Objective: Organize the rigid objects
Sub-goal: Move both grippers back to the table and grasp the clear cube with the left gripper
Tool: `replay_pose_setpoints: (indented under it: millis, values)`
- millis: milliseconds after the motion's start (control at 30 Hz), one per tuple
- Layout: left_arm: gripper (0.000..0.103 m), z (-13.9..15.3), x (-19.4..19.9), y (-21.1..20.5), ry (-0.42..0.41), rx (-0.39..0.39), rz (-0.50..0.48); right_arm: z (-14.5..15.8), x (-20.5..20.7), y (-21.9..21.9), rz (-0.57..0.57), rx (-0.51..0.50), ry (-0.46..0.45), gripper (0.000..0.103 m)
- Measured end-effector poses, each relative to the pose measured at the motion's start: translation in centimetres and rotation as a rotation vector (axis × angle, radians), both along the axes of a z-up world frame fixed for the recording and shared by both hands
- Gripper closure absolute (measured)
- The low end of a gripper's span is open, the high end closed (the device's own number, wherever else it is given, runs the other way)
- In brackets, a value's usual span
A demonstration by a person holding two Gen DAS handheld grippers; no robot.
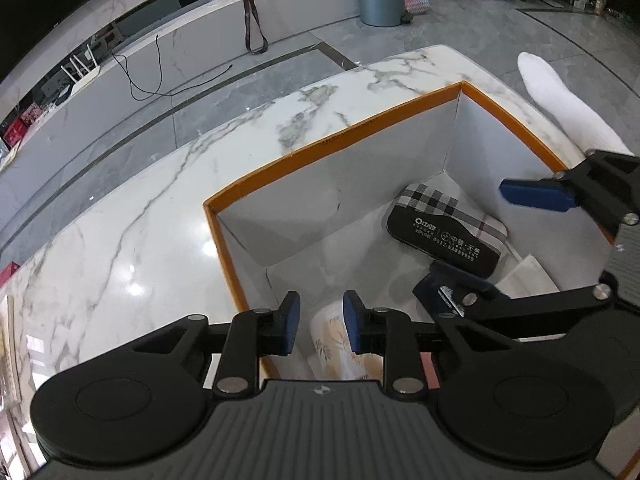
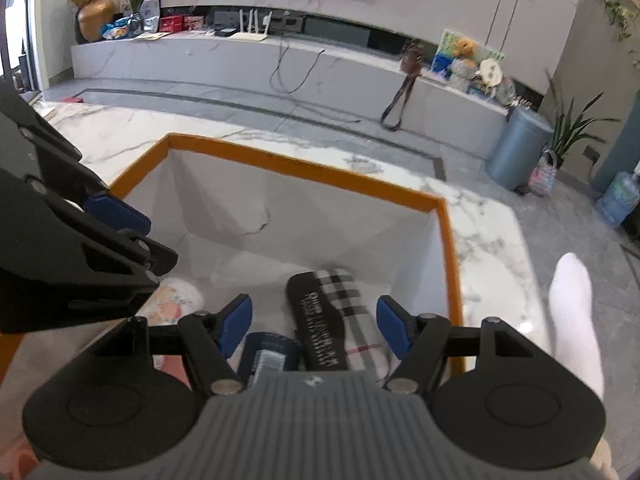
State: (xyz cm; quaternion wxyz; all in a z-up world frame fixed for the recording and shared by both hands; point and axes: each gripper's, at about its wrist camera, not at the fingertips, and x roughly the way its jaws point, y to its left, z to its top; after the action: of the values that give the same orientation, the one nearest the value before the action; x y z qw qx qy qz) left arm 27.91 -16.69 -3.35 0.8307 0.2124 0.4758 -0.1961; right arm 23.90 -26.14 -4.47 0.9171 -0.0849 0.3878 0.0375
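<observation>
Crowding the orange-rimmed box (image 1: 352, 128): black case (image 1: 444, 236), plaid case (image 1: 468, 208), floral cylinder (image 1: 332, 336).

An open box (image 1: 376, 124) with an orange rim and white inner walls stands on the marble; a black case with white print (image 1: 444, 236) lies flat on its floor, partly over a plaid pouch (image 1: 472, 210) at its 1 o'clock; a floral-printed cylinder (image 1: 332, 336) lies at its 8 o'clock; a dark blue item (image 2: 270, 354) lies just beside the case.
</observation>
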Motion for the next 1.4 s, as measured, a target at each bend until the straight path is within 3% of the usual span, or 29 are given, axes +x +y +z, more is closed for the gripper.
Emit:
replay_pose_setpoints:
  millis: [133,333,533,633,867,1067,1267,1400]
  values:
    - [0.072,0.8,-0.7,0.8,-0.008,-0.016,-0.004,-0.1,0.0,0.5,0.036,0.020,0.072,0.035]
    - [0.072,2.7,-2.3,3.0,-0.018,-0.090,-0.023,1.4,-1.5,1.4,0.045,0.020,0.105,0.034]
    - [0.072,5.3,-4.0,6.7,-0.061,-0.130,-0.046,4.1,-2.5,3.0,0.052,0.047,0.082,0.036]
    - [0.072,5.9,-4.1,9.3,-0.089,-0.105,-0.017,5.7,-2.6,4.5,0.086,0.086,0.059,0.045]
    - [0.072,5.5,-3.4,15.8,-0.097,-0.093,0.071,7.3,-2.3,9.7,0.206,0.158,0.047,0.047]
    - [0.072,3.4,-3.1,19.5,-0.080,-0.113,0.075,5.4,-1.1,14.3,0.272,0.134,0.109,0.049]
    - [0.055,0.7,-2.3,20.6,-0.070,-0.127,0.017,2.9,1.1,16.7,0.282,0.047,0.172,0.056]
    - [0.035,-1.5,-1.4,20.6,-0.067,-0.135,-0.013,1.5,2.3,17.2,0.302,0.022,0.204,0.057]
